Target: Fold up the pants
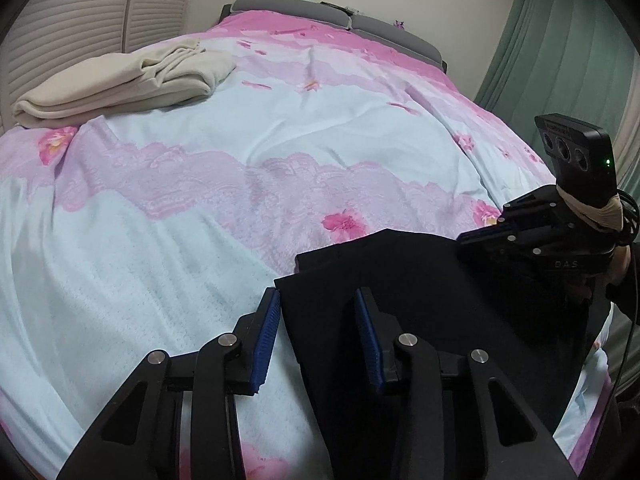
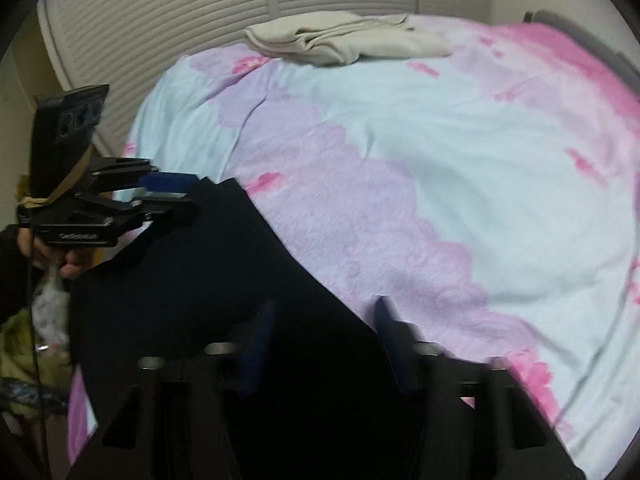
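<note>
Currently mid-fold, I'd say: black pants [image 1: 400, 280] lie at the near edge of the bed, stacked in at least two layers, an upper flap sitting over a lower one just ahead of the left gripper [image 1: 316, 336].

Left gripper: jaws wide apart, nothing pinched. The cloth's left edge runs between the blue ribbed pads [image 1: 268, 340]; left pad is over bare bedspread [image 1: 160, 240], right pad is over fabric. No closure on the edge yet.

Right gripper [image 2: 320, 344]: its own view is motion-blurred and dark on dark. Jaws look parted with pants between them, but I can't tell whether they're biting cloth. In the left view it sits at the pants' far-right corner, fingers nearly together, contact unclear.

Next move, my read: close both on matching corners of the same layer, lift together, carry the fold over, keep tension even so the flap doesn't skew.

Materials: pants are matte, smooth, fairly stiff-draping with crisp straight edges and a sharp corner. Bedspread is soft, textured weave, pale blue with pink florals and lilac lace-pattern bands, lightly wrinkled. A folded cream garment [image 1: 120, 80] lies well ahead-left of the left gripper, clear of the work.
</note>
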A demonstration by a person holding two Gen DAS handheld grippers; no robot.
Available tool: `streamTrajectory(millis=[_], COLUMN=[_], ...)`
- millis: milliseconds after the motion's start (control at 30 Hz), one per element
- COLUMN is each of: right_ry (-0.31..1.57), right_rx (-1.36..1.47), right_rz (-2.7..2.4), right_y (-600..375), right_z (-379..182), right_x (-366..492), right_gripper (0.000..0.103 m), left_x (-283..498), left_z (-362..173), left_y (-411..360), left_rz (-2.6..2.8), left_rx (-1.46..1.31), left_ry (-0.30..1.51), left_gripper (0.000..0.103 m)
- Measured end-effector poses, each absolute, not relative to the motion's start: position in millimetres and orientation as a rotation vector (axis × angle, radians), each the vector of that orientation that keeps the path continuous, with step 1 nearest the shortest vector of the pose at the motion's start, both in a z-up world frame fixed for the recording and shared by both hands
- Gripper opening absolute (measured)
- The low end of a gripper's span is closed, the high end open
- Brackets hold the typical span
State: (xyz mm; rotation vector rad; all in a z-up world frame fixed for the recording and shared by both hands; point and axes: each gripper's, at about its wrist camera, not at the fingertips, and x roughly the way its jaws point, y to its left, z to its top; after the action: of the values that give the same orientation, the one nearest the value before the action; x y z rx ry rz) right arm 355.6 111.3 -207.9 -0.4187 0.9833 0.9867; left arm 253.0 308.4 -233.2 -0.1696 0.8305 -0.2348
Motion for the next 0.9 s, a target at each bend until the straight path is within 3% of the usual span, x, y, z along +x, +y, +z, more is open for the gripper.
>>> streamTrajectory(millis=[467, 900], right_ry=[0.895, 0.907], right_rx=[-0.412, -0.446], right_rz=[0.983, 0.941], right_y=[79, 92], right_z=[-183, -205], right_x=[338, 325], right_gripper=[0.002, 0.002], left_x=[265, 251], left_z=[-225, -213], left_y=[292, 303], left_rz=[-0.235, -0.177], left_rx=[-0.120, -0.108], left_ry=[0.809, 0.812], left_gripper=[0.038, 0.038])
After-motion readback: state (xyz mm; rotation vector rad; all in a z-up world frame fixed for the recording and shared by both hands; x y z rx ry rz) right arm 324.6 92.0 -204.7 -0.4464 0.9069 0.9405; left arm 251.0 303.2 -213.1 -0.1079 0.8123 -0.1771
